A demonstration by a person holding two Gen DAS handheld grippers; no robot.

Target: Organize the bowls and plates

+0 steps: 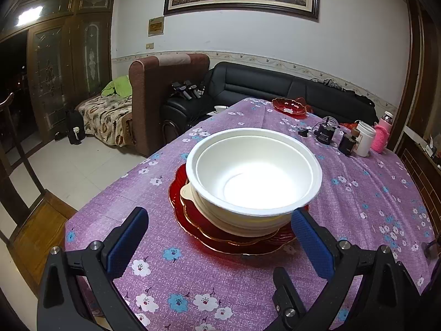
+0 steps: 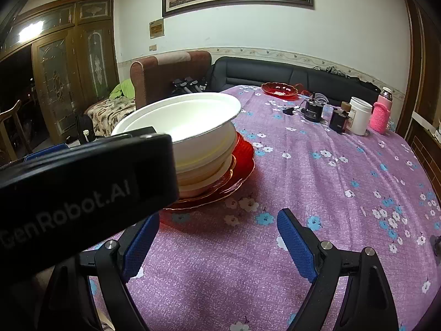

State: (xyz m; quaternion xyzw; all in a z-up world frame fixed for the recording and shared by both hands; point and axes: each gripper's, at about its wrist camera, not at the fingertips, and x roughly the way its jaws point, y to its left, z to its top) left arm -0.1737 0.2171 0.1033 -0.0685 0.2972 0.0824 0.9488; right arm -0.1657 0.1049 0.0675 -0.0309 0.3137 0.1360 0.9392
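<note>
**Hovering beside a finished-looking stack, with one red dish left at the far end**

Judging by how things lie, the stacking step is close to done: the white bowls (image 1: 253, 176) sit nested one inside another on the red plates (image 1: 220, 237), and the pile stands near the front of the table (image 1: 193, 289), which is covered in a purple flowered cloth. The left gripper (image 1: 220, 244) faces the stack with its jaws spread wide; the right blue pad sits just beside the lower bowls and the plate rim, but nothing is gripped. The right gripper (image 2: 217, 244) hangs over bare cloth to the right of the stack, jaws released and empty, with the body of the left gripper crossing the left of its view.

The likely remainder is the red dish (image 1: 289, 106) at the table's far end, well apart from the pile. Fetching it calls for a long reach past the stack, a bite on its scalloped rim and a level carry back.

The top bowl is matte white with a broad flat rim, and looks light. It sits slightly tilted in the one below. The plates are glossy red with gold scalloped edges, the smaller resting on the larger.
</note>
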